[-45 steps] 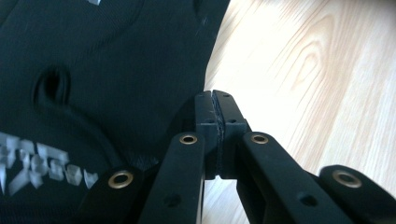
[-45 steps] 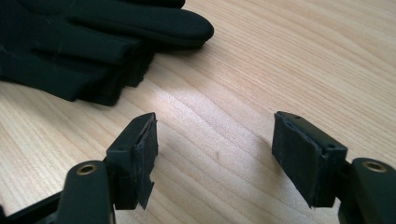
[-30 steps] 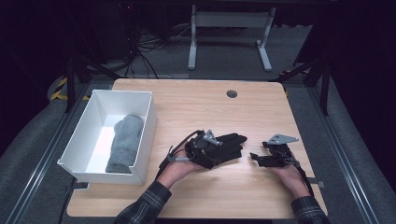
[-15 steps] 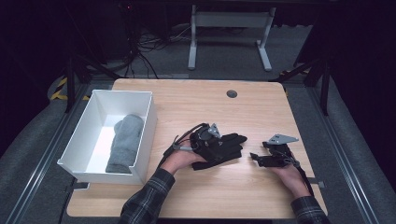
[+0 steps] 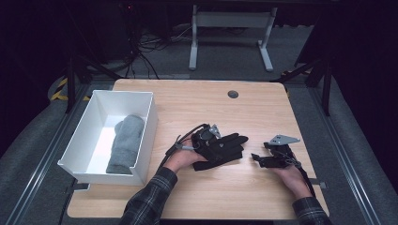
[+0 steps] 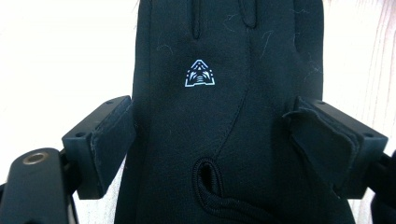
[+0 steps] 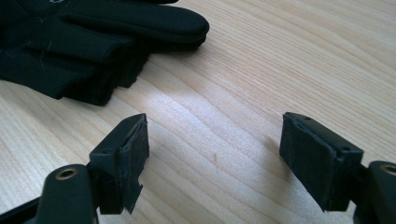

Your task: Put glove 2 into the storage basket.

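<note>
High view is showing a person sitting at a light wooden surface [image 5: 202, 103], both plaid-sleeved forearms coming in from the bottom edge. The left gripper [image 5: 212, 140] is lying over a black glove [image 5: 224, 149] near the middle of the surface, the glove's digits pointing toward the person's right. The right gripper [image 5: 264, 159] is resting low just beside the glove's fingertips, apart from it, its grey three-cornered plate sitting on top.

Left gripper view is looking straight along the glove [image 6: 224, 121], which is running between the two black fingers [image 6: 105, 144]. The fingers are standing spread, one at each edge of the glove; whether their pads are pressing on the fabric I cannot tell. A small pale triangular logo [image 6: 200, 74] is showing on the glove's back, and a corded loop [image 6: 210, 184] is sitting near the cuff.

Right gripper view is showing its own fingers [image 7: 128, 161] standing wide apart with nothing between them, bare wood grain lying in the gap. The glove [image 7: 93, 42] is lying ahead and to the upper left, its folded edges touching the surface.

At the left edge of the surface a white bin [image 5: 82, 140] is standing, with a grey rolled cloth [image 5: 126, 143] lying lengthwise inside it. A dark round grommet [image 5: 233, 94] is sitting near the far edge.
</note>
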The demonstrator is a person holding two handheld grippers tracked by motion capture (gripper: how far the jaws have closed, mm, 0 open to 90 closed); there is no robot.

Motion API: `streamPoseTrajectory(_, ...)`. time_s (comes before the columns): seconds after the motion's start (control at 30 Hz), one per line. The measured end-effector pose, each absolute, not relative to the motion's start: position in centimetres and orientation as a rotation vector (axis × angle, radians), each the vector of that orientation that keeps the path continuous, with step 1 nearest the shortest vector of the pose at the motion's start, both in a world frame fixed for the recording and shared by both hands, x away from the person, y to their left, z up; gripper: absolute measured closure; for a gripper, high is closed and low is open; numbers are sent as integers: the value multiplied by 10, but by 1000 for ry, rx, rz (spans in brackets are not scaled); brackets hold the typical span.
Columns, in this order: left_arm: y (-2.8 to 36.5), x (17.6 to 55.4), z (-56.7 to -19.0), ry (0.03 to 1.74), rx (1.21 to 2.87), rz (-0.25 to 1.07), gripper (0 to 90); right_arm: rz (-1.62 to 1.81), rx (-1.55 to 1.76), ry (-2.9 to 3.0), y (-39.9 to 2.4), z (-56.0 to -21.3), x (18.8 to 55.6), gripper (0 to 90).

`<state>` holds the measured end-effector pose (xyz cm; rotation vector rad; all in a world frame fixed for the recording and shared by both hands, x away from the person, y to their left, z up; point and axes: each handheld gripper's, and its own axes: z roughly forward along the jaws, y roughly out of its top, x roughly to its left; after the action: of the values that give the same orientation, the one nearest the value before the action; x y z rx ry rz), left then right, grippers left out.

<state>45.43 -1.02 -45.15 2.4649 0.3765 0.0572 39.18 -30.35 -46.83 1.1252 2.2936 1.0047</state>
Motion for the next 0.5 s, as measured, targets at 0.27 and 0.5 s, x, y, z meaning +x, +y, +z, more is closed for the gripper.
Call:
streamPoseTrajectory(0.27, -11, 454, -453, 374, 2472, 80, 151, 1005, 1128, 2292, -303, -468, 392, 249)
streamPoseTrajectory(0.5, -10, 457, -458, 411, 2455, 28, 141, 1004, 1127, 2293, -303, -468, 391, 250)
